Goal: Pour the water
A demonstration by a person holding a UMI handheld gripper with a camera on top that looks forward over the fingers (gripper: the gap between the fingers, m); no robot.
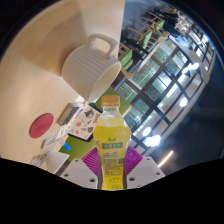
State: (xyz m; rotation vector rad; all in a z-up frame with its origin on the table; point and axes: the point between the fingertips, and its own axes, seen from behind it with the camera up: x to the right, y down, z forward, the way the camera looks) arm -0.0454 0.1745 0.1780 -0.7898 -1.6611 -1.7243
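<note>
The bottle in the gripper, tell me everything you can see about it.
The bottle is clear plastic holding yellow-green liquid, with a yellow screw cap still on and a green and yellow label around its body. It appears upright relative to the gripper, clamped between the two fingers, whose pads press its lower sides. A white mug lies beyond it.

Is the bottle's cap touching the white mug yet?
Apart. In the gripper view the bottle sits between the fingers, its yellow cap just below the tilted white mug, a sliver of table between.

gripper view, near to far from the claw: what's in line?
Claw shut on the yellow-capped bottle → white mug tipped on its side on the table → glass wall beyond.
</note>
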